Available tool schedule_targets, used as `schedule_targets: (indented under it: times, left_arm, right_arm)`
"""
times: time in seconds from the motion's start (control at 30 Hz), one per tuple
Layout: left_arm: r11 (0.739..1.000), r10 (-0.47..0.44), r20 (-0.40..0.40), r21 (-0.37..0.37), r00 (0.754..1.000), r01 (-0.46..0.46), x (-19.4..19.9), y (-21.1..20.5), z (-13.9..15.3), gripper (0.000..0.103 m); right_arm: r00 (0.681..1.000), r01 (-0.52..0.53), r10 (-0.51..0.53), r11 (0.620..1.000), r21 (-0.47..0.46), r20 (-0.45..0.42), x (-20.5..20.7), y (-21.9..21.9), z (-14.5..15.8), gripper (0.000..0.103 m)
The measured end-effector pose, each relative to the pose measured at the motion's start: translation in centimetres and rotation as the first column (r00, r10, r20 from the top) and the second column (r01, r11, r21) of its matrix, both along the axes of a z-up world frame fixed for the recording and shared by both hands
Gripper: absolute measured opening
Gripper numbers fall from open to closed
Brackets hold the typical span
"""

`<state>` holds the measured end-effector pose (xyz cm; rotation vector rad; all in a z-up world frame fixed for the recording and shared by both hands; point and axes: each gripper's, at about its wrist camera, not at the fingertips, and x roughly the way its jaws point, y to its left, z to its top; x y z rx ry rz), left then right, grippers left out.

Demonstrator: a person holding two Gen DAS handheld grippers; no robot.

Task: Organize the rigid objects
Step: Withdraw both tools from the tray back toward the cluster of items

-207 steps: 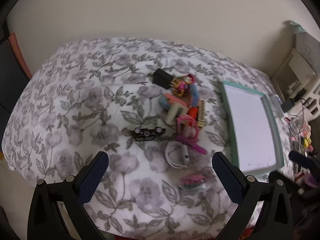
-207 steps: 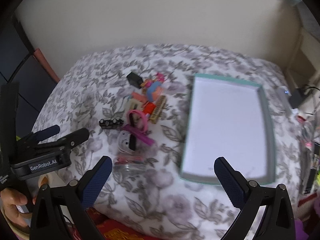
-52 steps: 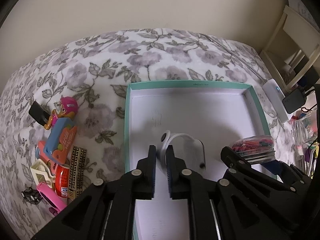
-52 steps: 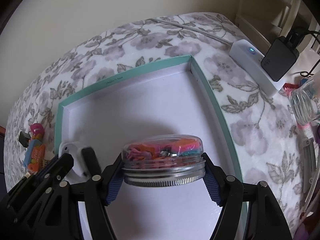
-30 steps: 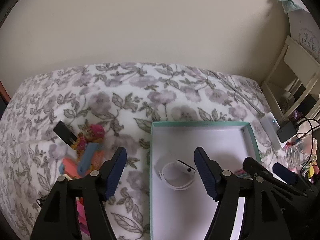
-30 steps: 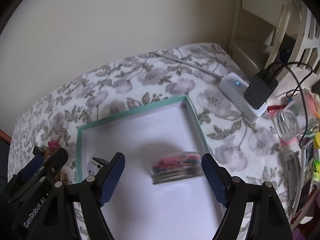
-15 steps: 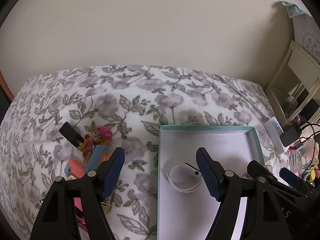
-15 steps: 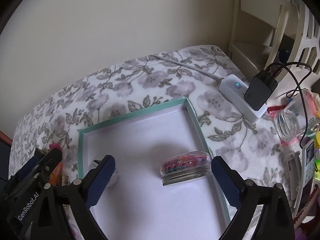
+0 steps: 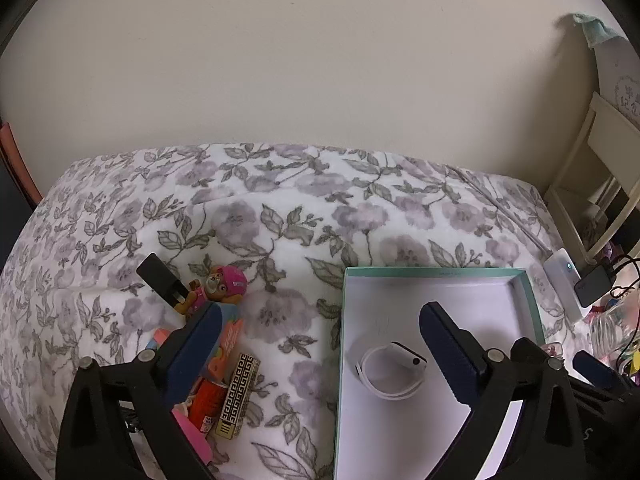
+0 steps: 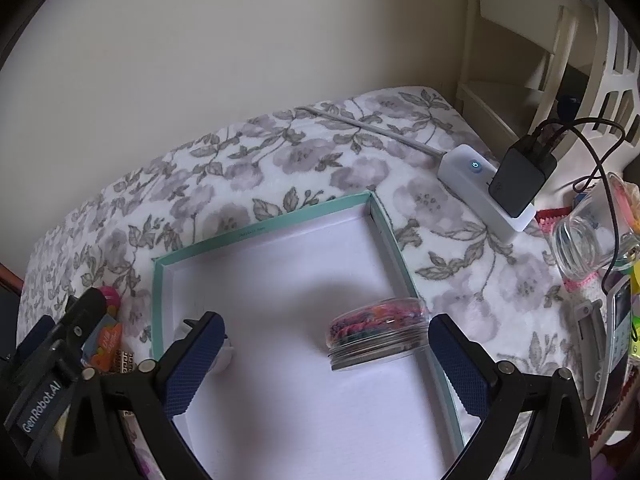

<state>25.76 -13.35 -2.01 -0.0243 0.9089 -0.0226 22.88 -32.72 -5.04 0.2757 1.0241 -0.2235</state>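
Presently, both tools stand above a flowered bedspread (image 9: pixel 280 208), each pointing steeply down. Nearest the lens, the left gripper (image 9: pixel 320 328) has its jaws spread wide, having just been opening, with nothing pressed between its pads; its left finger hangs over the toy pile, its right finger over the box. The right gripper (image 10: pixel 326 340) is likewise spread wide after just opening, its pads clear of everything.

Just beyond the right gripper's fingers, the clear jar (image 10: pixel 378 332) of coloured bands sits upside down on its metal lid inside the teal-rimmed box (image 10: pixel 264 230), close against the box's right wall. The white smartwatch (image 9: pixel 390 372) lies on the box floor near the left wall, strap looped, apart from the jar.

Left of the box, on the bedspread, items remain outside: a black-and-gold patterned bar (image 9: pixel 238 394), a red can (image 9: pixel 208 400) touching it, a pink flat piece at the bottom edge, an orange-and-blue packet (image 9: pixel 228 334), then a pink-helmeted pup figure (image 9: pixel 222 284) and a black rectangular block (image 9: pixel 162 278) farthest back.

Right of the box, a white power strip (image 10: pixel 480 196) carries a black charger (image 10: pixel 520 184); a glass jar (image 10: pixel 588 244) lies on its side beside it. A cream wall (image 9: pixel 300 60) closes the scene behind.
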Motion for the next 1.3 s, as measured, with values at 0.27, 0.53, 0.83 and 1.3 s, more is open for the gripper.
schedule_targets:
  times: [0.27,0.53,0.83,1.3]
  left_arm:
    - [1.000,0.005,0.017,0.011,1.000,-0.006,-0.1,0.1,0.2,0.099]
    - [1.000,0.024,0.025,-0.010,0.999,-0.024,-0.8,1.3,0.7,0.099]
    - [0.996,0.081,0.025,0.026,0.996,-0.081,-2.1,5.1,3.8,0.100]
    - [0.956,0.290,-0.057,0.064,0.955,-0.287,-5.7,16.3,3.3,0.099]
  right_arm:
    - [1.000,-0.008,0.008,1.000,-0.004,0.002,-0.1,0.2,0.1,0.103]
    - [0.999,-0.029,0.029,0.999,-0.022,0.013,-0.2,1.2,1.0,0.103]
    - [0.990,-0.104,0.106,0.994,-0.032,0.091,-1.2,5.3,4.7,0.103]
    - [0.924,-0.367,0.351,0.926,0.090,0.155,-2.8,15.9,5.9,0.103]
